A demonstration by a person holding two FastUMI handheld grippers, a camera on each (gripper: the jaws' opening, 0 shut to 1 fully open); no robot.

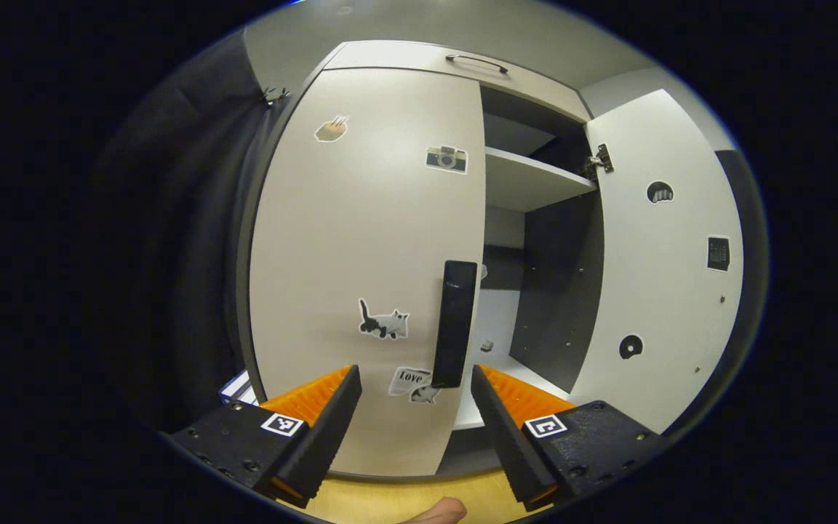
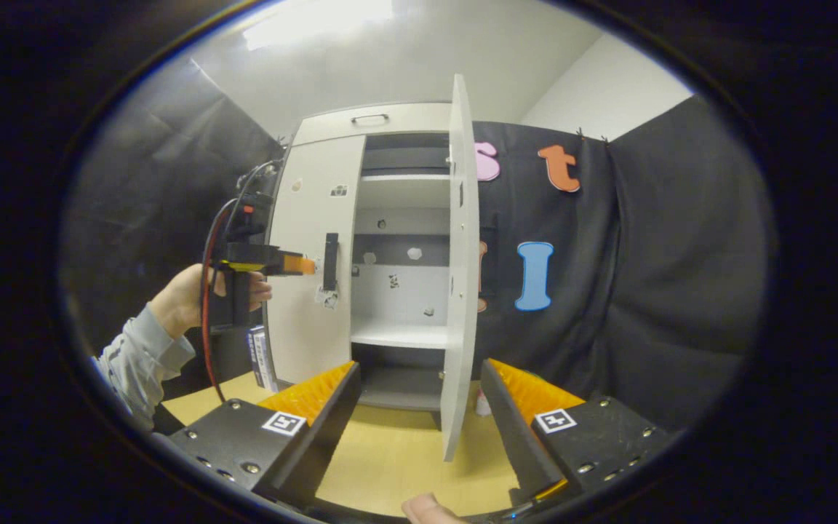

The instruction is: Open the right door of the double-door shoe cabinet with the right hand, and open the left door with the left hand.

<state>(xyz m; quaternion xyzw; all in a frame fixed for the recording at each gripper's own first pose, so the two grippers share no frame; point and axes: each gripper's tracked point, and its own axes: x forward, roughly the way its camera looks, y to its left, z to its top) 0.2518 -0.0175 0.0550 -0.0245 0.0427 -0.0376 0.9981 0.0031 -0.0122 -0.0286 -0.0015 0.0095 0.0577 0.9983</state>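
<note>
The white shoe cabinet (image 2: 332, 120) stands on a wooden table. Its right door (image 1: 663, 255) (image 2: 460, 276) is swung wide open, showing shelves (image 1: 528, 182) inside. The left door (image 1: 368, 240) (image 2: 310, 247) is closed, with stickers on it and a black vertical handle (image 1: 455, 324) (image 2: 330, 260) near its inner edge. My left gripper (image 1: 415, 397) is open, a short way in front of that handle's lower end. In the right gripper view a hand holds the left gripper (image 2: 295, 266) close to the handle. My right gripper (image 2: 419, 407) is open with nothing between its fingers, pulled back from the open door's edge.
Black cloth walls stand on both sides of the cabinet. A small blue-and-white box (image 2: 259, 356) leans by the cabinet's left side on the wooden tabletop (image 2: 404, 451). A sleeved forearm (image 2: 139, 356) reaches in from the left. A top drawer with a handle (image 1: 477, 62) sits above the doors.
</note>
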